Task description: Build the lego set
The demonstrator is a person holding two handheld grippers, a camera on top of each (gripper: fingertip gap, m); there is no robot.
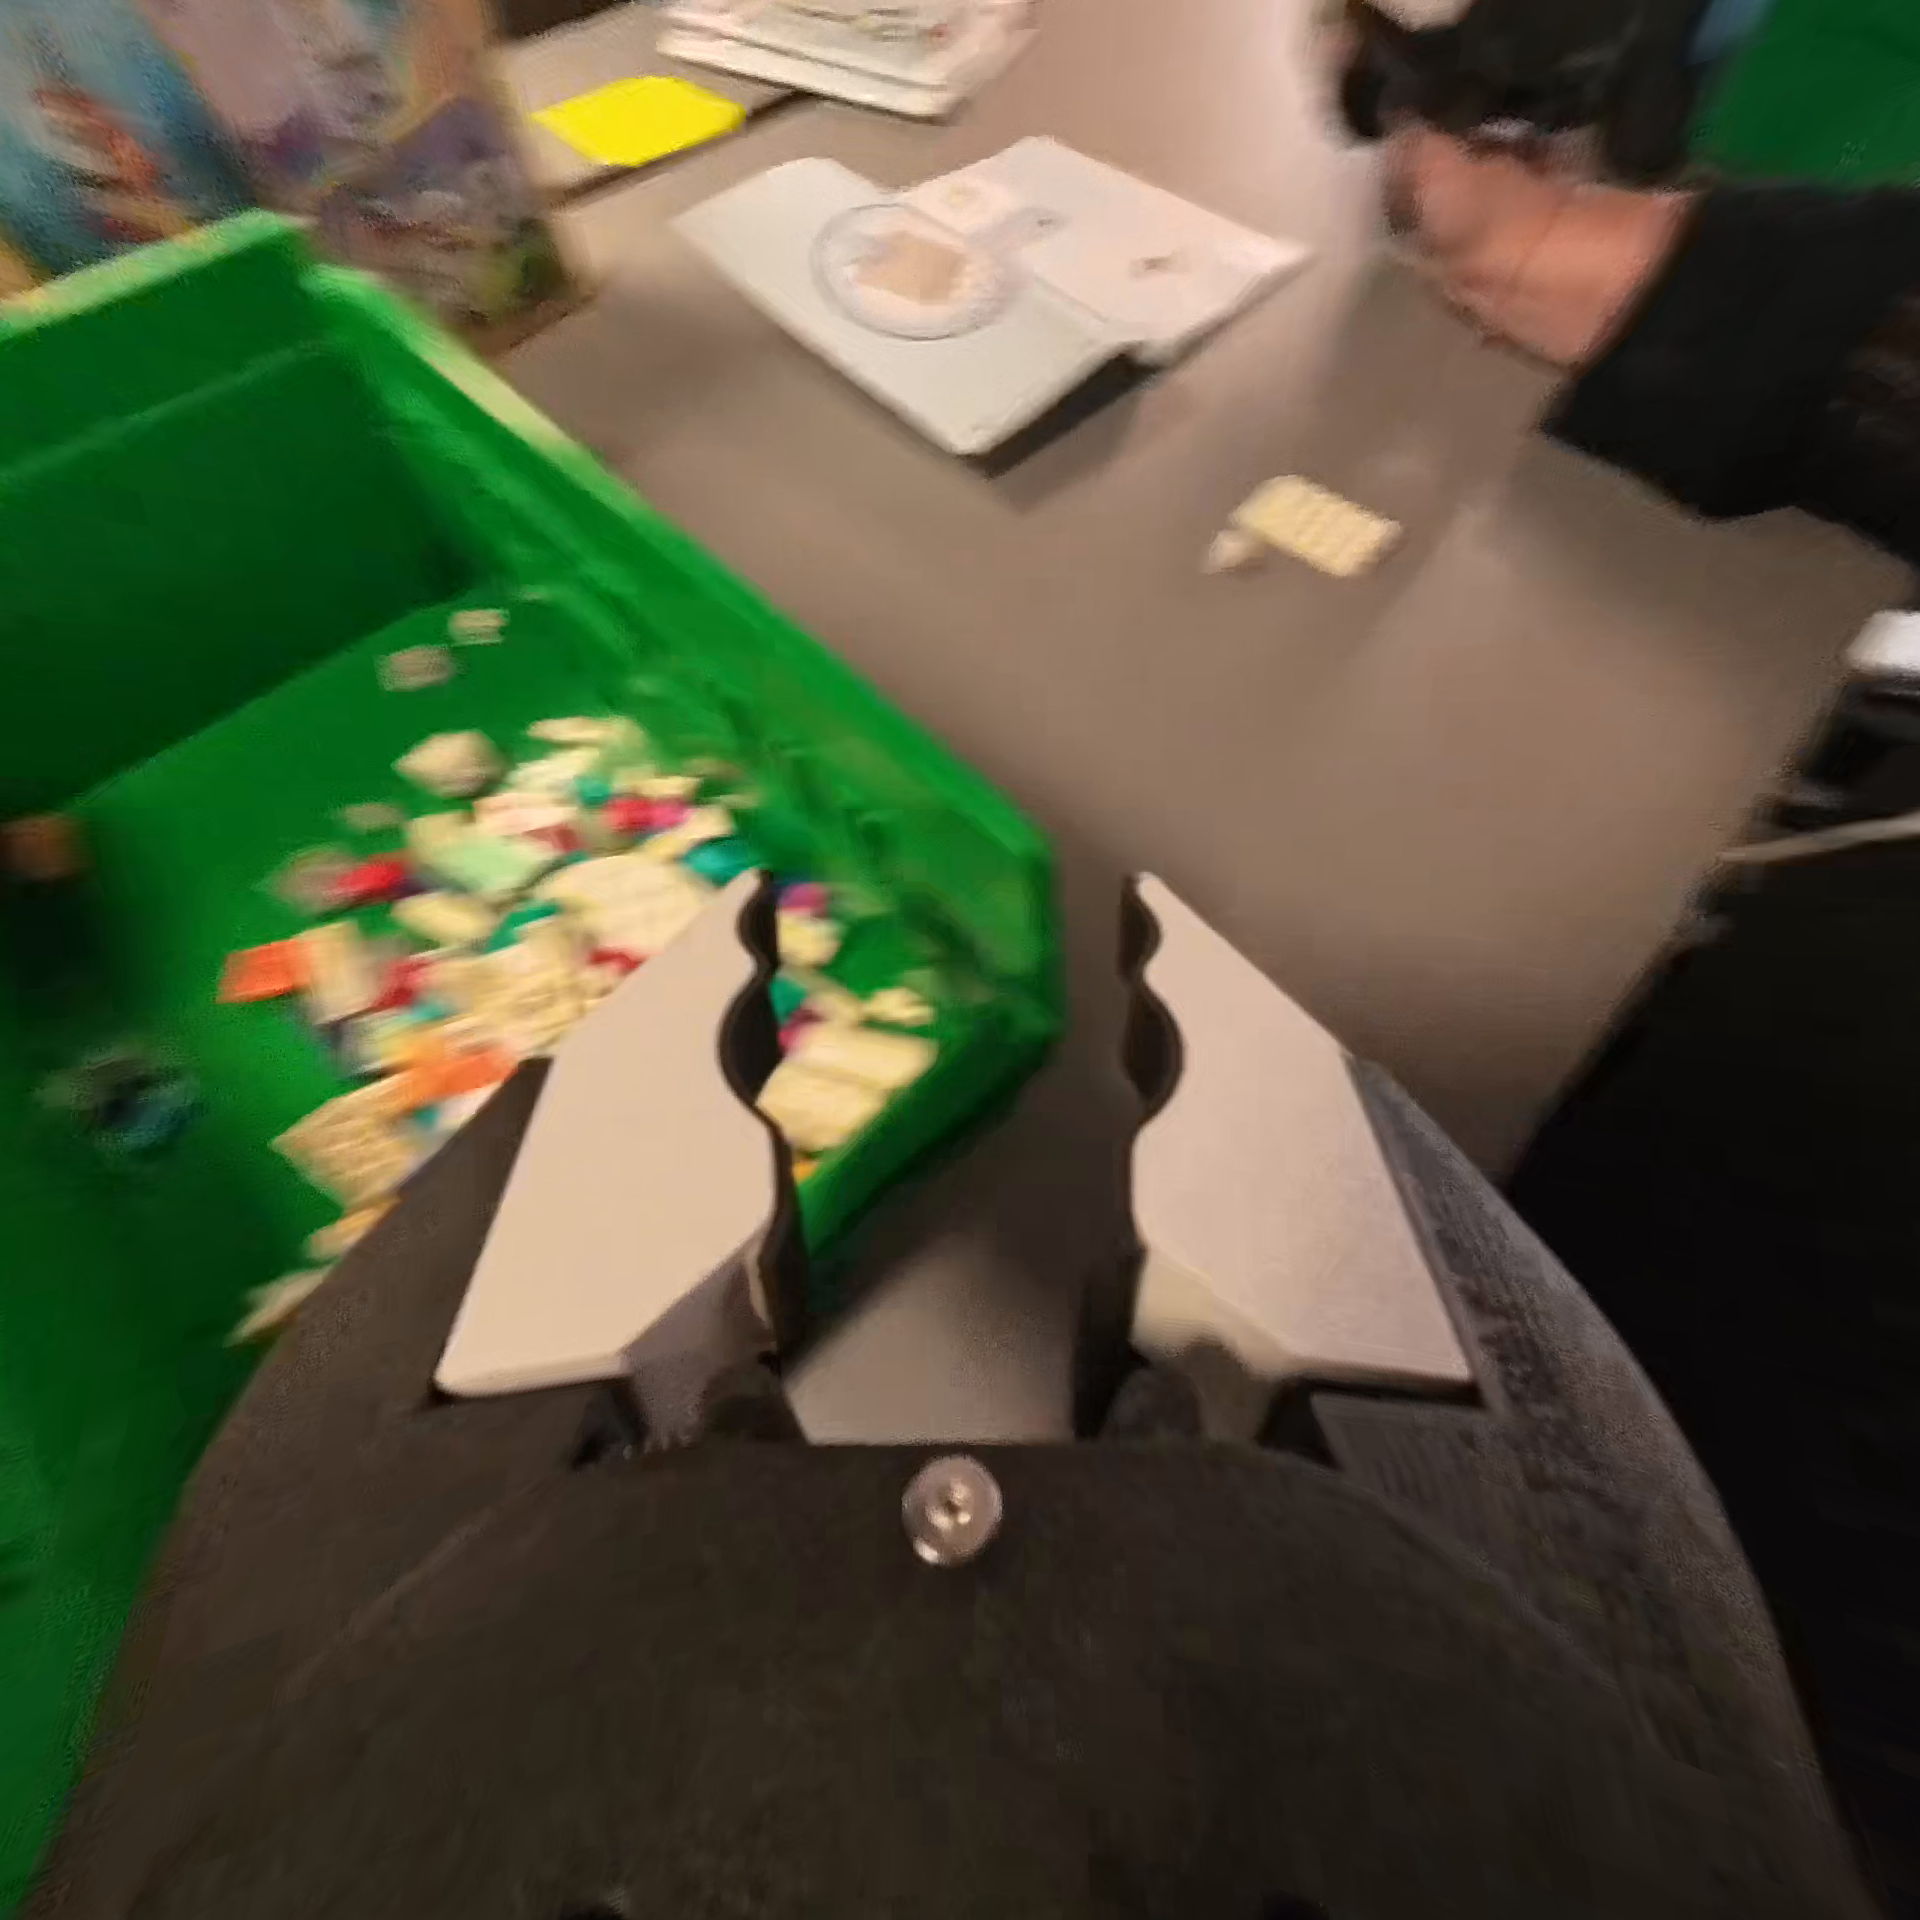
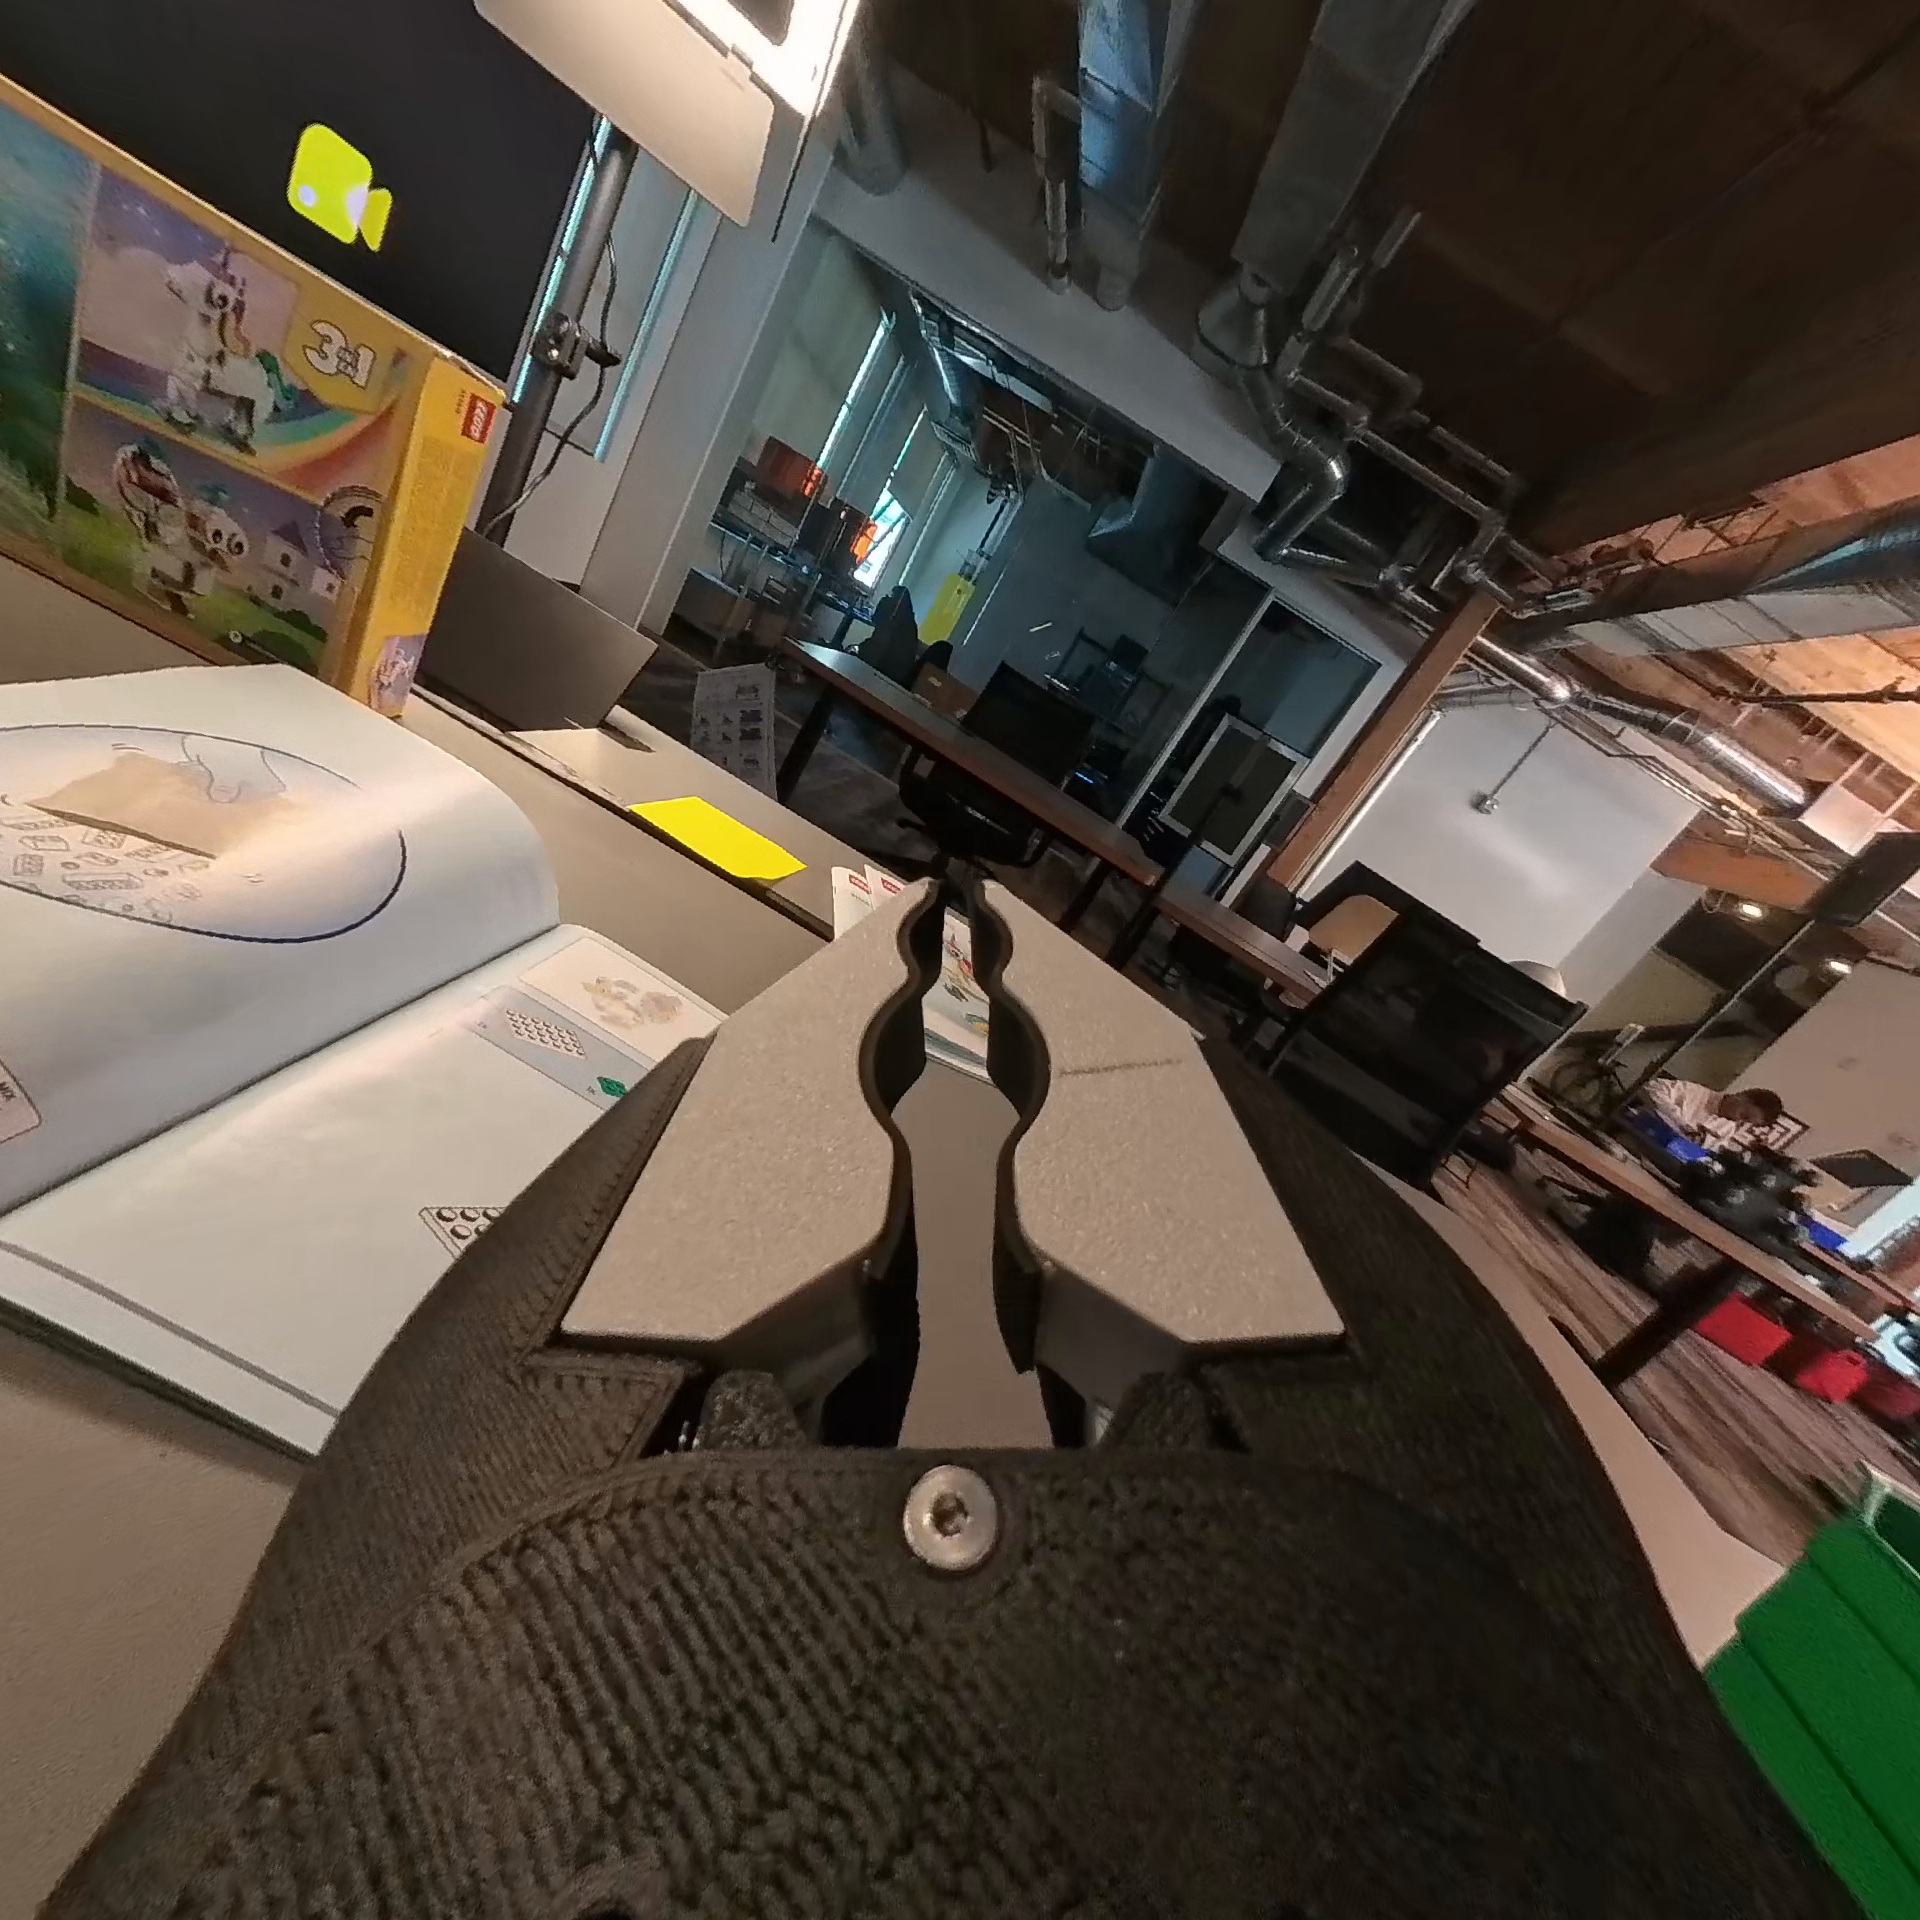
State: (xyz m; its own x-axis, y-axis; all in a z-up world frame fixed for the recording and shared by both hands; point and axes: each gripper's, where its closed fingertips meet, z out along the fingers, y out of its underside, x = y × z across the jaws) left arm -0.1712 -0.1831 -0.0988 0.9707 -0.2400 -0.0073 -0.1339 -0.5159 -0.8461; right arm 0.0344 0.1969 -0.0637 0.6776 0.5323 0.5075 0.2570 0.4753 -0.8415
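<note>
The left wrist view is motion-blurred. My left gripper (image 1: pixel 945 894) is open and empty, over the near right corner of a green bin (image 1: pixel 312 436) that holds several loose lego pieces (image 1: pixel 540 935) in many colours. A cream studded plate (image 1: pixel 1314 525) lies on the grey table beyond. An open instruction booklet (image 1: pixel 997 281) lies farther back. My right gripper (image 2: pixel 956 894) is shut with nothing between the fingers, low over the table to the right of the booklet (image 2: pixel 260 935). It points out into the room.
The lego set box (image 2: pixel 239 436) stands at the back left. A yellow sheet (image 2: pixel 717 836) and more papers lie behind the booklet. A person's hand and dark sleeve (image 1: pixel 1662 312) are at the right. A green bin corner (image 2: pixel 1829 1662) sits at the right. The left gripper's tips are roughly 45 centimetres from the right gripper's. From either gripper's tips it is about 25 centimetres to the cream studded plate (image 1: pixel 1314 525).
</note>
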